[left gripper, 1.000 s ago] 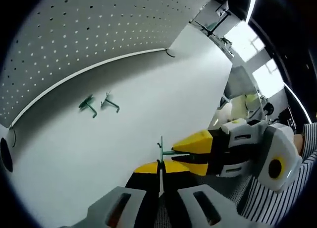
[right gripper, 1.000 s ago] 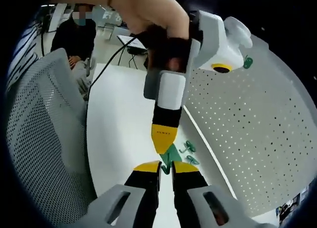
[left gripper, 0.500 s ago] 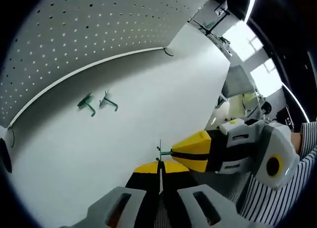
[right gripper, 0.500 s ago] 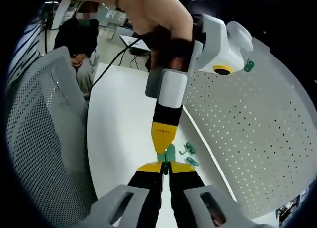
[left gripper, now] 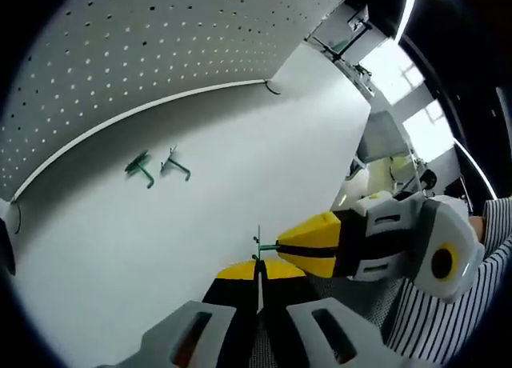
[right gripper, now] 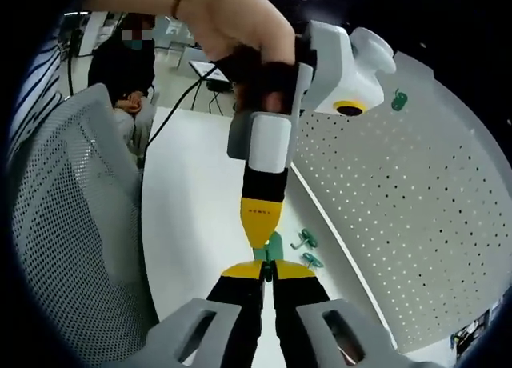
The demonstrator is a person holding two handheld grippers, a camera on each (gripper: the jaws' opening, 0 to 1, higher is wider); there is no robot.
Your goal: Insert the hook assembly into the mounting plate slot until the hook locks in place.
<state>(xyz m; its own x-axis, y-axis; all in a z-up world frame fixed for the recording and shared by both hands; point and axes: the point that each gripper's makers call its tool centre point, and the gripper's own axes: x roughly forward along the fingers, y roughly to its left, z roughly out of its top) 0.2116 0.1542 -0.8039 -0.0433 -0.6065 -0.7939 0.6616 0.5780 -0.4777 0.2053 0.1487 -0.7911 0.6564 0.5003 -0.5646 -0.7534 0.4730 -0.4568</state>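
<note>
A: Start at the left. What is the left gripper point(left gripper: 258, 270) doing?

B: In the left gripper view its yellow-tipped jaws are pressed together on the mounting plate point(left gripper: 258, 284), a thin green piece seen edge-on that rises between them. In the right gripper view the same gripper point(right gripper: 258, 234) hangs down from a hand point(right gripper: 254, 64), and its tip meets the green plate point(right gripper: 274, 245).

A: And the right one?

B: The right gripper point(right gripper: 268, 270) has its jaws drawn in with barely a slit, clamped on the green part just below the other tip. From the left gripper view it point(left gripper: 282, 245) comes in from the right, tips closed on the hook assembly point(left gripper: 264, 246), a thin green wire touching the plate's top.

A: The surface?

B: A white table point(left gripper: 240, 168). Two spare green hooks point(left gripper: 159, 167) lie well apart from the grippers, near a white pegboard point(left gripper: 136, 40) standing along the table's far edge. One more green hook point(right gripper: 398, 101) hangs high on the pegboard.

A: The room?

B: A grey mesh chair point(right gripper: 72, 224) beside the table, a seated person point(right gripper: 126, 64) behind it, and bright windows point(left gripper: 408, 88).
</note>
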